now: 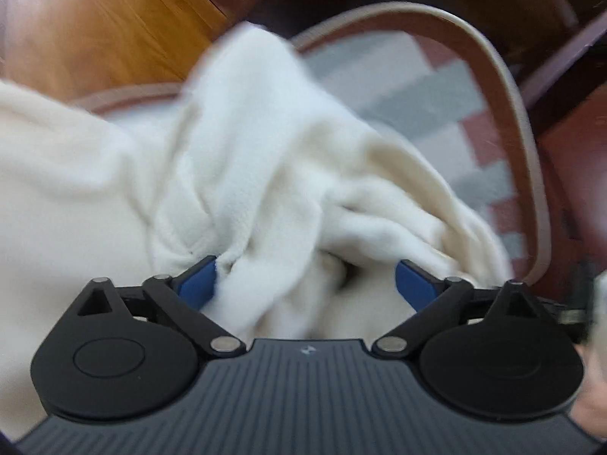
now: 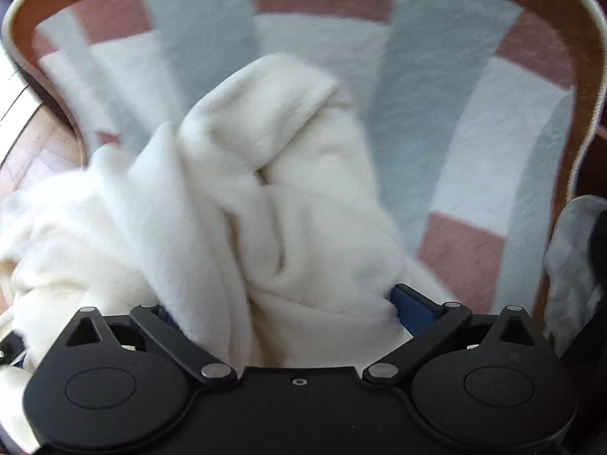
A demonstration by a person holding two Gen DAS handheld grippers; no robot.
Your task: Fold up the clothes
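A cream-white fleecy garment (image 1: pixel 235 159) lies crumpled on a checked grey, white and rust blanket (image 1: pixel 428 87). In the left wrist view my left gripper (image 1: pixel 305 284) is pushed into its folds, and the blue pads (image 1: pixel 197 286) stand wide apart with cloth bunched between them. The right wrist view shows the same garment (image 2: pixel 235 189) heaped over my right gripper (image 2: pixel 280 307). Its right blue pad (image 2: pixel 411 303) shows, while cloth hides the left one. Those jaws also stand wide apart, with a thick fold between them.
A curved brown rim with a pale edge (image 1: pixel 508 87) borders the blanket-covered surface (image 2: pixel 425 87). Beyond it are wooden floor (image 1: pixel 114 19) and dark furniture (image 1: pixel 569 159). A grey cloth (image 2: pixel 573 265) sits at the right edge. Both views are blurred.
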